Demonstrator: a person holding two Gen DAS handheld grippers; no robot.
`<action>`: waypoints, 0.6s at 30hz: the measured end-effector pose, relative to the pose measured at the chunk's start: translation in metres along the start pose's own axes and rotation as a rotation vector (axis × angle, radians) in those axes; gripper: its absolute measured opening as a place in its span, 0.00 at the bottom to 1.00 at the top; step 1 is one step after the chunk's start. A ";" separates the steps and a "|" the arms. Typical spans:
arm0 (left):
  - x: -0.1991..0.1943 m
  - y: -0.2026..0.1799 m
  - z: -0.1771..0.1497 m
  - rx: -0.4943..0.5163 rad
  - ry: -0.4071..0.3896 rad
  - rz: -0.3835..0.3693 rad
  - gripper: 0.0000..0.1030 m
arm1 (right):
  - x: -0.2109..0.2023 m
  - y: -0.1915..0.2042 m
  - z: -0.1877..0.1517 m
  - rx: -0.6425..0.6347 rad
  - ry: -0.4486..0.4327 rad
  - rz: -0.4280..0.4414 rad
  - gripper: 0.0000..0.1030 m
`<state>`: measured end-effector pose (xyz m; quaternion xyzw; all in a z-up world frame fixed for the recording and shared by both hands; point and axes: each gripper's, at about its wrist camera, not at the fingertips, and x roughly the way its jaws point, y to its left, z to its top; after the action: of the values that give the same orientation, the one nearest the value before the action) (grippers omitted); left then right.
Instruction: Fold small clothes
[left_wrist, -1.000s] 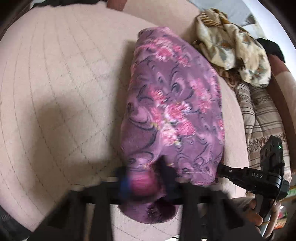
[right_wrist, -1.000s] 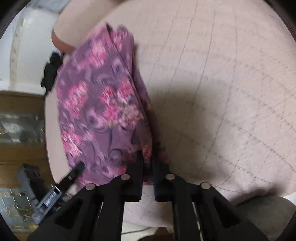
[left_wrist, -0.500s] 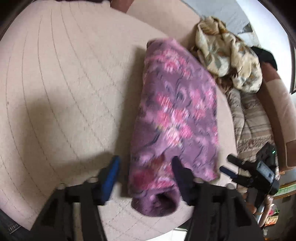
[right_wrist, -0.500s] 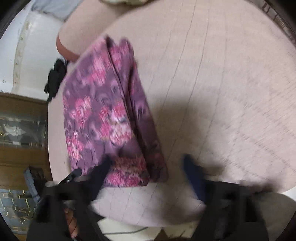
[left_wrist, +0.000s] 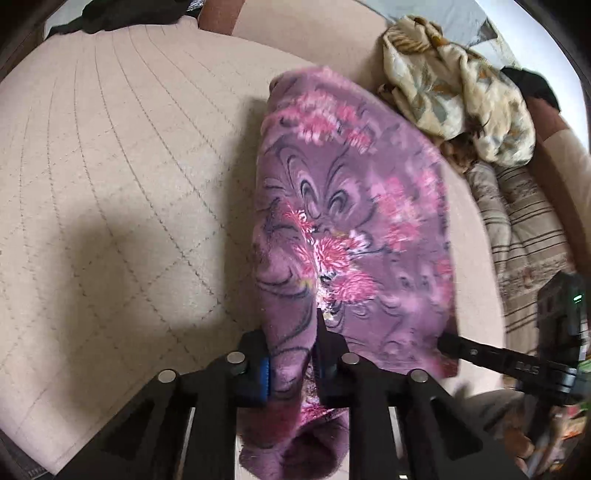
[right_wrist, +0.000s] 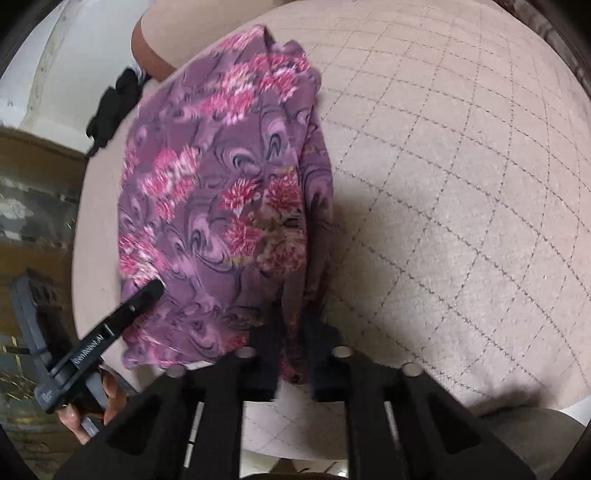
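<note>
A purple garment with pink flowers (left_wrist: 354, 229) lies folded lengthwise on a beige quilted cushion (left_wrist: 110, 166). My left gripper (left_wrist: 291, 354) is shut on the near left edge of the garment, with a thick roll of cloth between its fingers. My right gripper (right_wrist: 291, 343) is shut on the garment's near right edge (right_wrist: 229, 206). The right gripper also shows at the right of the left wrist view (left_wrist: 480, 354). The left gripper shows at the lower left of the right wrist view (right_wrist: 110, 328), its tip on the cloth.
A cream patterned cloth (left_wrist: 454, 85) is heaped at the back right beside a striped cushion (left_wrist: 524, 229). A dark item (right_wrist: 110, 107) lies off the cushion's left edge. A wooden cabinet (right_wrist: 33, 206) stands to the left.
Both grippers were shut on the garment, opened half a second ago, and have now closed again on its near edges.
</note>
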<state>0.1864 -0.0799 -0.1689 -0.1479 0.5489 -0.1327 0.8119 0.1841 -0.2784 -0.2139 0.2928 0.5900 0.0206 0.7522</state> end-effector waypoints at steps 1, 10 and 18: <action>-0.013 0.002 0.001 -0.013 -0.015 -0.041 0.13 | -0.004 0.000 -0.001 0.004 -0.005 0.019 0.06; -0.059 0.051 -0.062 -0.115 0.093 -0.027 0.18 | -0.007 0.009 -0.082 0.008 0.072 0.074 0.07; -0.094 0.057 -0.045 -0.055 -0.052 0.019 0.71 | -0.055 0.040 -0.059 -0.079 -0.090 0.053 0.81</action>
<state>0.1136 0.0039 -0.1266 -0.1683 0.5324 -0.1062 0.8228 0.1270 -0.2413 -0.1550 0.2788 0.5465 0.0507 0.7880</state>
